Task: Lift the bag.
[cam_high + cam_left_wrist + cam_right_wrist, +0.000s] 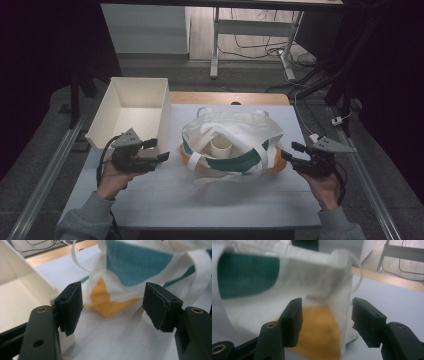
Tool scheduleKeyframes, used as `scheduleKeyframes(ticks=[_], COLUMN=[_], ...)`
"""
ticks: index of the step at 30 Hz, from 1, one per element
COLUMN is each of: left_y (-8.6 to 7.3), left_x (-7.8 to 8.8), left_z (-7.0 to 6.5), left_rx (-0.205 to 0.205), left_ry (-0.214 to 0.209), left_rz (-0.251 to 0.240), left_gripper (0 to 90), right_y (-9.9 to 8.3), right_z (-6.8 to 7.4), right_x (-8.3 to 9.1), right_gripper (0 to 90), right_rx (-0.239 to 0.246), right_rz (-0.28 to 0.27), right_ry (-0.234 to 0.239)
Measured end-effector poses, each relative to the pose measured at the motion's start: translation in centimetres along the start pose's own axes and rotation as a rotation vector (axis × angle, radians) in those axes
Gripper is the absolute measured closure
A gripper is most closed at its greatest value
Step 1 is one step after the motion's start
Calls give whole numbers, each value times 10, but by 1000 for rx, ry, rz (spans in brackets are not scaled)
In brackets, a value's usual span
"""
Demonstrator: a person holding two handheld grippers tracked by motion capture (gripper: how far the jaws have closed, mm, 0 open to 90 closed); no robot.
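Left tongs (159, 150) and right tongs (291, 151) both released, jaws wide, holding nothing, one at each near side of the cloth bag (231, 142). Bag slumped mid-surface (165, 195), cup (220, 146) standing inside, straps loose. Could pinch only a strap or one thin layer, so bag sags and tips the cup. Farther left, open box (131, 107) close enough to knock.

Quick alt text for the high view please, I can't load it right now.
A white cloth bag with teal and orange patches sits open mid-table, a pale cup inside it. The left claw and right claw flank it, both open and holding nothing. An empty white box stands at the table's far left.
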State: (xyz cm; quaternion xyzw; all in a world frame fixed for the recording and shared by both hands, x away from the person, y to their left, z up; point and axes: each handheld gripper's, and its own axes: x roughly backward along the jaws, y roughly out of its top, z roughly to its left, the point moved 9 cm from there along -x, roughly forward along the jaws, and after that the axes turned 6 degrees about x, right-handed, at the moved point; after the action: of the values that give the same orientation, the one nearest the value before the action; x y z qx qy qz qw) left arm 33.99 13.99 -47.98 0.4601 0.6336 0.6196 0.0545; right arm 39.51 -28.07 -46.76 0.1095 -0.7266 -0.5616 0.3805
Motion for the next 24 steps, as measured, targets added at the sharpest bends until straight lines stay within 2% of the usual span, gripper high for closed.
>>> scheduleKeyframes(ticks=[3,8,13,24], left_y=[-14,-35,-55,-66], left_x=[-2,-5,-14,-21], left_z=[0,4,8,12], left_rx=[4,35,57,62], left_ry=[4,6,7,22], left_rz=[23,55,107,133], left_gripper=[318,316,310,303], right_y=[-12,-27,-40,-58], right_z=[3,7,9,23], right_x=[-1,-2,-1,-8], right_gripper=[422,424,424,416], right_rx=[9,12,11,60], right_rz=[19,47,65,122], right_ry=[0,2,2,38])
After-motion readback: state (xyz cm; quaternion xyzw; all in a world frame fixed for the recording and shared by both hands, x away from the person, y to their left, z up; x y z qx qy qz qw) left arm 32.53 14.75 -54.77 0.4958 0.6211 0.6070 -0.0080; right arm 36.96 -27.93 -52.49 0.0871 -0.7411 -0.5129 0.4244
